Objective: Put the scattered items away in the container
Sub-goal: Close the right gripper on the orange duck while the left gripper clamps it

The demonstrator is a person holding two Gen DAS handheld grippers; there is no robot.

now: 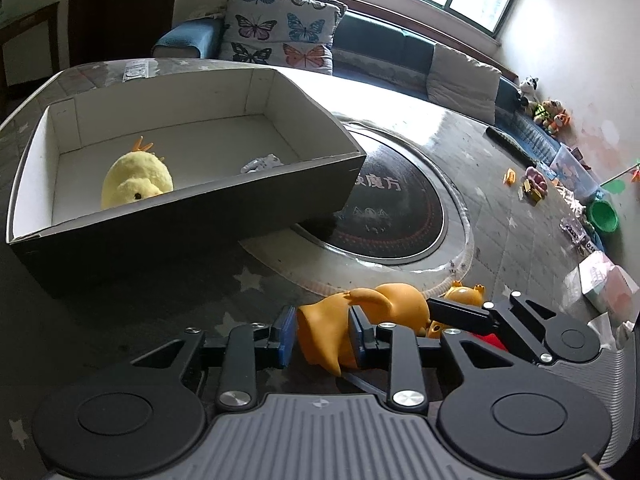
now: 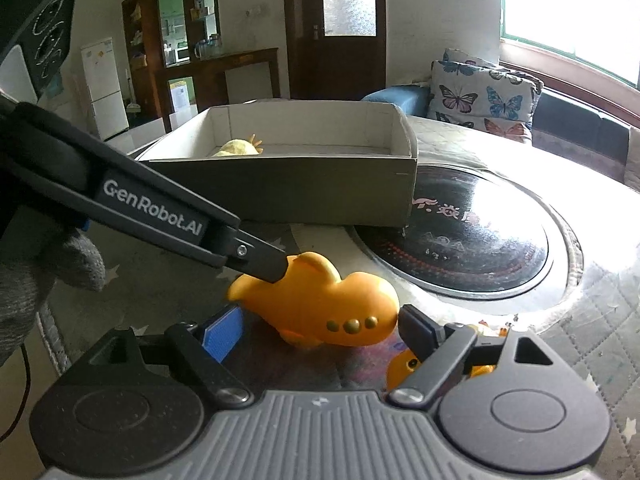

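Here the blue pads (image 1: 286, 334) of the left gripper (image 1: 322, 334) sit on either side of the tail end of a glossy orange plastic submarine-shaped toy (image 1: 360, 320); the right-hand pad lies against the toy, while a thin dark gap shows beside the left-hand pad, so whether the toy is truly clamped cannot be told. The right gripper (image 2: 320, 326) stands wide open around the rounded nose of the same toy, its blue pad (image 2: 224, 332) on one side and its black fingertip on the other, neither pressing on it. The toy lies on its side on a grey star-patterned cloth (image 1: 160, 304) that covers the table. Just beside it, near the right gripper's far finger, lies a smaller orange plastic figure (image 2: 404, 368), partly hidden. Beyond the toy a round black glass hob (image 1: 396, 208) is set into the tabletop. An open grey cardboard box with a white inside (image 1: 200, 216) rests on the table with one corner over the hob; inside it lie a fluffy yellow plush chick (image 1: 136, 180) and a small white crumpled item (image 1: 262, 163). A butterfly-print cushion (image 1: 280, 32) leans on the sofa behind.
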